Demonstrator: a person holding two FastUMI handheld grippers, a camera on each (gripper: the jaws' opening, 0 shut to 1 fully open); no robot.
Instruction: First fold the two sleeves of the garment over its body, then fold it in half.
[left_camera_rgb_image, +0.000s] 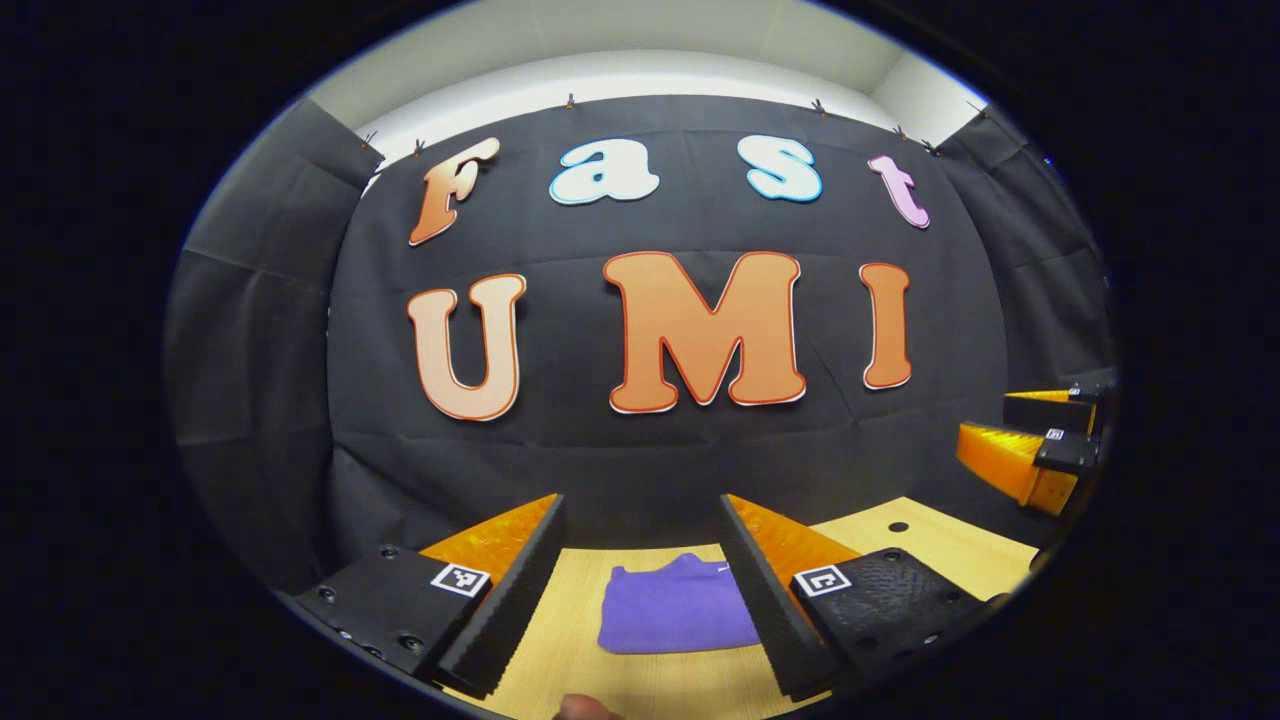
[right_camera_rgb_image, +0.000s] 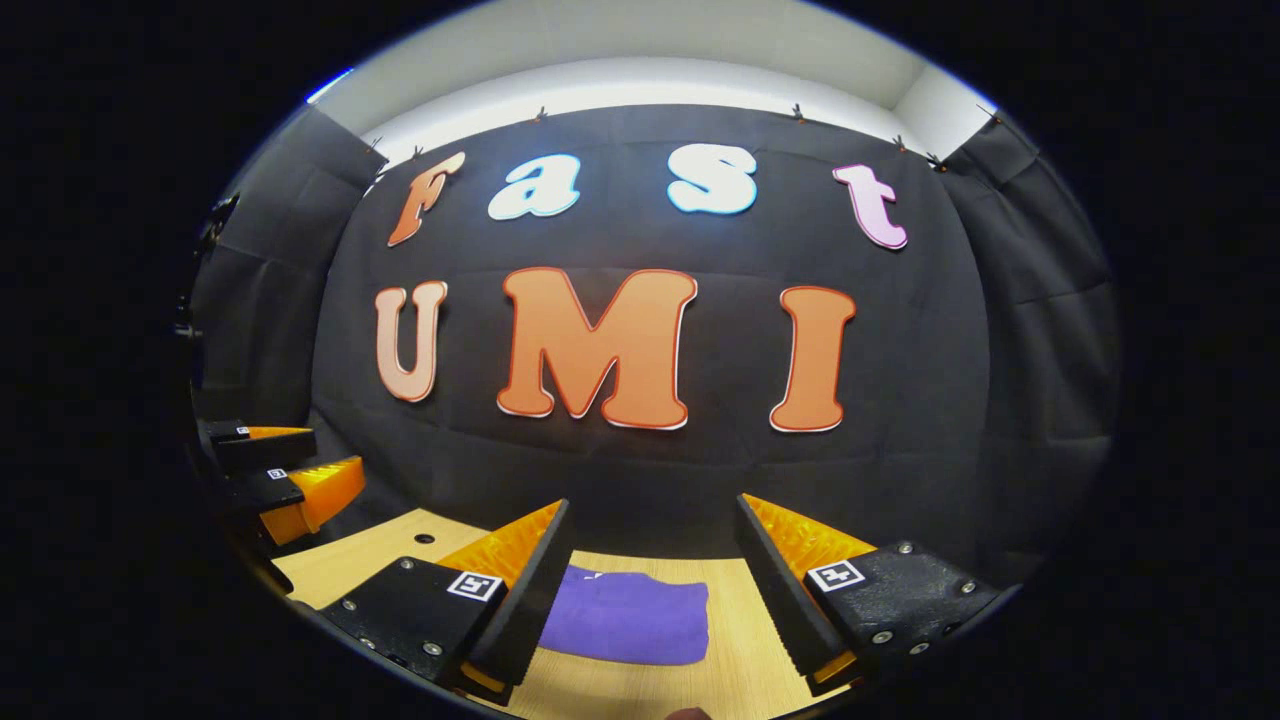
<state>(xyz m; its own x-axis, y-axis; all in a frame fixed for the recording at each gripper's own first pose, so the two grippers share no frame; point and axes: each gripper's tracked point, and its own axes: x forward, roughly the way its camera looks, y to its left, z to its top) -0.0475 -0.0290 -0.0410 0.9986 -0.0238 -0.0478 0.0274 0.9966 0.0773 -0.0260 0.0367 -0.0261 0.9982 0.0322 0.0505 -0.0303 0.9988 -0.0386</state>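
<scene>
While both grippers gape empty — purple garment (left_camera_rgb_image: 678, 608) lies folded, untouched.

one folded purple cloth garment (left_camera_rgb_image: 675, 608) lies on one pale wooden table (left_camera_rgb_image: 930, 545). two handheld grippers with black bodies and orange-backed fingers are present: the left gripper (left_camera_rgb_image: 640, 520) and the right gripper (right_camera_rgb_image: 652, 520), each with two fingers. each finger carries one square black-and-white marker tag (left_camera_rgb_image: 460, 579), two per gripper. one small dark round hole (left_camera_rgb_image: 898, 526) marks the tabletop.
</scene>
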